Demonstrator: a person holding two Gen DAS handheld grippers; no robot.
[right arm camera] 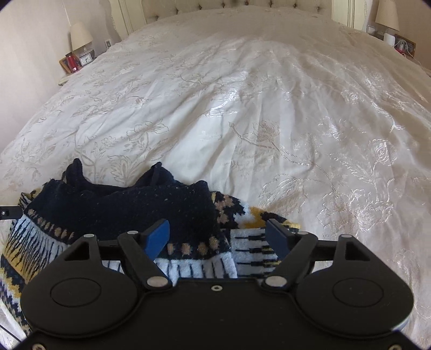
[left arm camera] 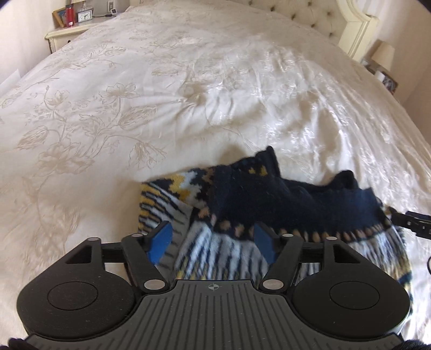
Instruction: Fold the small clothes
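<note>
Both grippers, left [left arm camera: 212, 239] and right [right arm camera: 218, 237], hover spread wide, pinching nothing, over the rumpled sweater [left arm camera: 256, 199] at 6 o'clock on the bedspread [left arm camera: 161, 94], likely ready to flatten it.

One knitted sweater [left arm camera: 269, 199] lies bunched just ahead of both sets of jaws. One bed [right arm camera: 242, 107] spreads beyond it. Far past the jaws stand two lamps [right arm camera: 80, 35], one red bottle [left arm camera: 70, 16], one clock [left arm camera: 85, 16] and one nightstand [left arm camera: 62, 36].
</note>
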